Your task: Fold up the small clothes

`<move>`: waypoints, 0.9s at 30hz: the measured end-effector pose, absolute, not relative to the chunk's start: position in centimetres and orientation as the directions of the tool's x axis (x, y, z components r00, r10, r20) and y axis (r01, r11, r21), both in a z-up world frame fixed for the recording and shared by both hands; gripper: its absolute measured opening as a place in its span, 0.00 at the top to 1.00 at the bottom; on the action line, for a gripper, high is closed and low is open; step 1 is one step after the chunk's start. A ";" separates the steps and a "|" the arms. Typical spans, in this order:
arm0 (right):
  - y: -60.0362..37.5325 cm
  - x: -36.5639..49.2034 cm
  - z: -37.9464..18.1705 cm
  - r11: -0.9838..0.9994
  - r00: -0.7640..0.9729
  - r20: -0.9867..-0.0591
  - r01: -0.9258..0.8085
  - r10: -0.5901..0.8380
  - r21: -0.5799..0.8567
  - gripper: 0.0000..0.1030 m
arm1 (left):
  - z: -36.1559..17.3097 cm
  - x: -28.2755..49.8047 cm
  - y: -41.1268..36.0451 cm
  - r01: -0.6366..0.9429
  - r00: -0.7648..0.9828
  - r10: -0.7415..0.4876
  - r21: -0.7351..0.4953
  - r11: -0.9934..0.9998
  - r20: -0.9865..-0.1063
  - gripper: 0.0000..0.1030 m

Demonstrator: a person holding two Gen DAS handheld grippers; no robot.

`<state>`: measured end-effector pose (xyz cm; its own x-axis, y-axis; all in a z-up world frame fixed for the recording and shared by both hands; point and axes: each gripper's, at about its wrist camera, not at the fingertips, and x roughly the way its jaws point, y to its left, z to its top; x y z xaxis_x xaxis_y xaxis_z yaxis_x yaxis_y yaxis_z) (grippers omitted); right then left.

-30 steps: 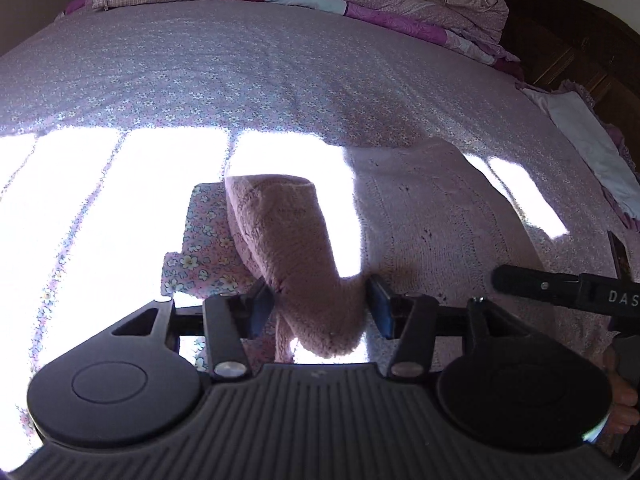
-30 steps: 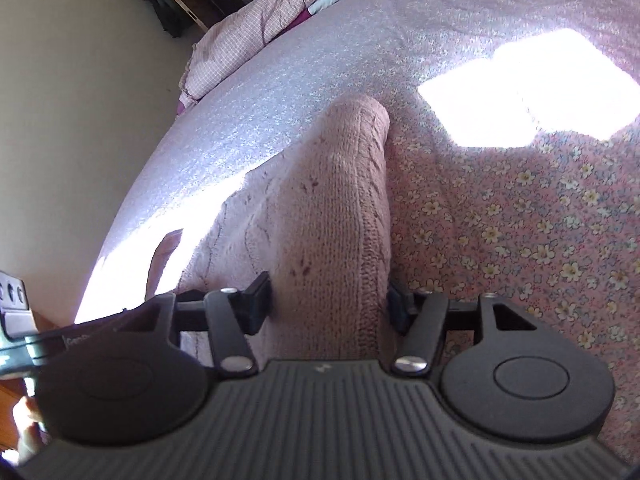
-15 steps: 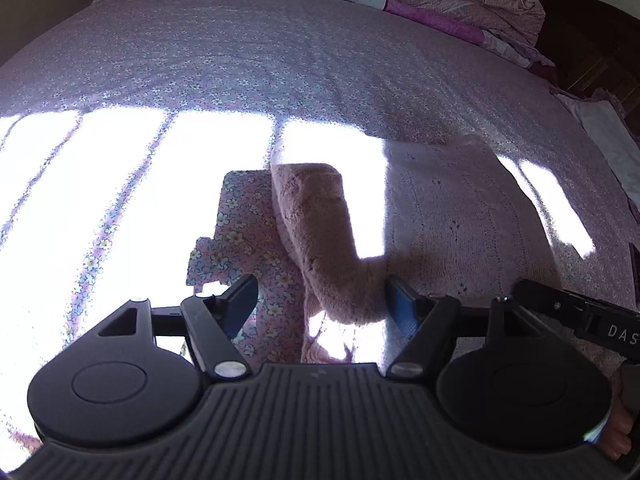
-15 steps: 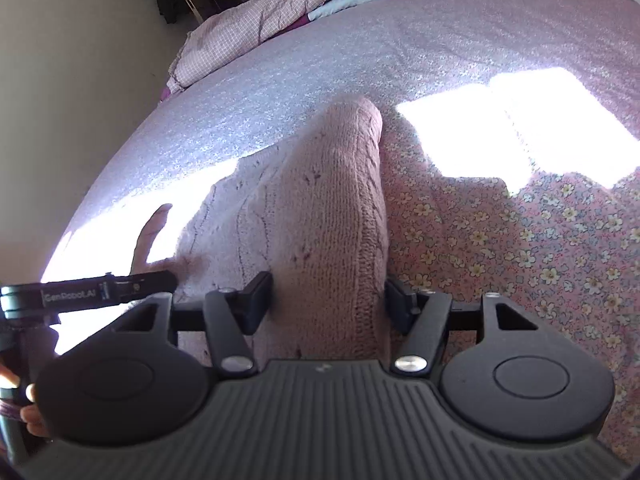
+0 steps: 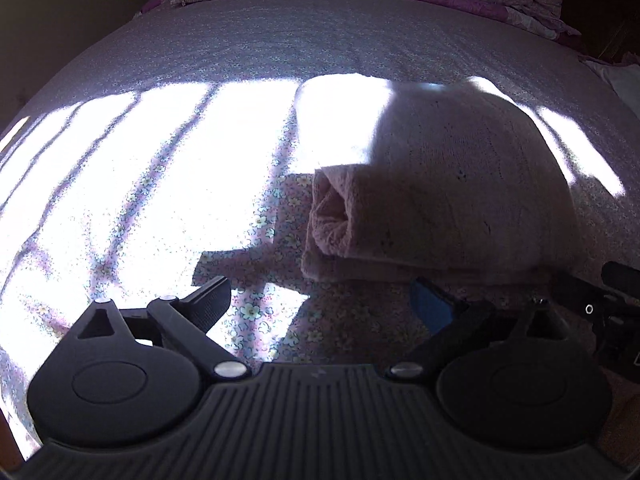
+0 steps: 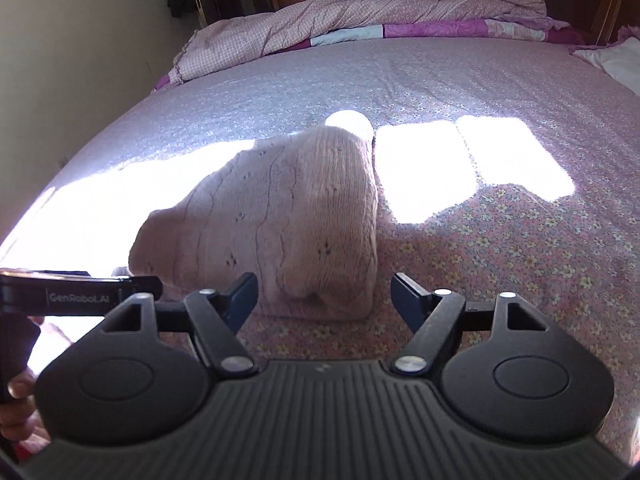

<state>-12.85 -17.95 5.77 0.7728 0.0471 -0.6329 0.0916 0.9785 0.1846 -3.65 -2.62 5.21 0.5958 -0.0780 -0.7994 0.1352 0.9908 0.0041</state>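
A small pink knitted sweater (image 5: pixel 448 192) lies folded on the flowered bedsheet (image 5: pixel 256 60), partly in sunlight. My left gripper (image 5: pixel 320 300) is open and empty, just in front of the sweater's near left corner. In the right wrist view the sweater (image 6: pixel 296 216) lies just ahead of my right gripper (image 6: pixel 324 294), which is open and empty, its jaws apart near the sweater's near edge. The left gripper's body (image 6: pixel 76 294) shows at the left of that view, and the right gripper (image 5: pixel 616 300) at the right edge of the left wrist view.
A crumpled pink checked quilt (image 6: pixel 360 12) is piled at the far end of the bed. A white pillow (image 6: pixel 616 60) lies at the far right. A wall (image 6: pixel 72 40) runs along the bed's left side. Bright sun patches (image 5: pixel 140 184) cross the sheet.
Both grippers opened and let go of the sweater's edge. They drew back toward me. The sweater now rests folded on the bed.
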 end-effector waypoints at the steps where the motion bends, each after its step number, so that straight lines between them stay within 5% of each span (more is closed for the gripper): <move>1: -17.6 -13.1 5.4 0.983 0.769 -0.639 0.087 0.038 0.163 0.27 | 4.8 -4.0 -2.7 0.141 0.591 -0.080 0.006 0.990 -0.803 0.03; 27: -17.2 -13.8 2.1 0.970 0.679 -0.733 0.149 0.040 0.191 0.27 | 3.7 -6.1 -4.7 0.148 0.607 -0.040 0.064 0.987 -0.794 0.03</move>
<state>-13.80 -17.19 2.07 0.6787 0.0401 -0.7333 0.1487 0.9703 0.1908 -6.09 -4.74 3.75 0.6067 -0.0397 -0.7940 0.1482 0.9869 0.0638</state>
